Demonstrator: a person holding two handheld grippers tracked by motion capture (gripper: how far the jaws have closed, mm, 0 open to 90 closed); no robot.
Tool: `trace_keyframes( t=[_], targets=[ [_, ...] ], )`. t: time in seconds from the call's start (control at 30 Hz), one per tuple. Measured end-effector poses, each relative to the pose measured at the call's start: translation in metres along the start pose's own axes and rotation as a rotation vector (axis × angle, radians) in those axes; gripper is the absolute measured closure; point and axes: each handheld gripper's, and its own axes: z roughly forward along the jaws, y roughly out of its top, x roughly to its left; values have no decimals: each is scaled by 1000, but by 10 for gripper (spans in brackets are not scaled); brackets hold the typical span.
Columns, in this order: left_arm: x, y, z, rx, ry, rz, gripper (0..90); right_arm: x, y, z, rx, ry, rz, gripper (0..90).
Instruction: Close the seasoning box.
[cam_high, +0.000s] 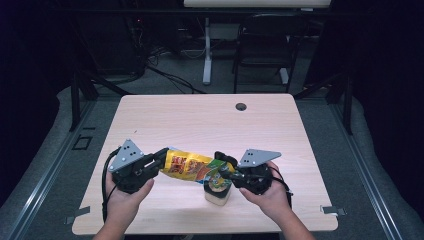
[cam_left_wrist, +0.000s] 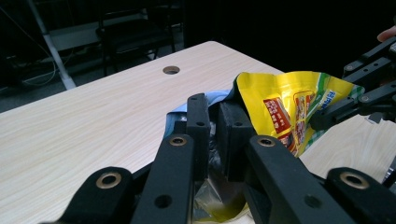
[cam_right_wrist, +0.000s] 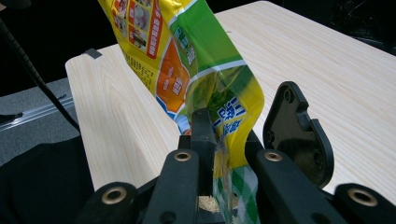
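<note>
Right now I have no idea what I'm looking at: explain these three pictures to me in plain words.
A person sits at a wooden table, each hand working a hand-held clamp with two black jaws. The wide picture looks down from above. The other two come from small cameras riding on each clamp. The left gripper pinches one end of a yellow snack bag; the right gripper pinches the other end, holding it tilted over a small cream cup on the table. Both are shut on the bag.

The print on the yellow snack bag (cam_right_wrist: 187, 51) is too blurred to read.
</note>
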Motion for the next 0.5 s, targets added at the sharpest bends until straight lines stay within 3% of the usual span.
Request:
trace_keyframes(
  t=[0.5],
  targets=[
    [2, -6, 1, 5, -8, -6, 823, -3, -6, 5, 1, 2, 11, 786]
  ],
)
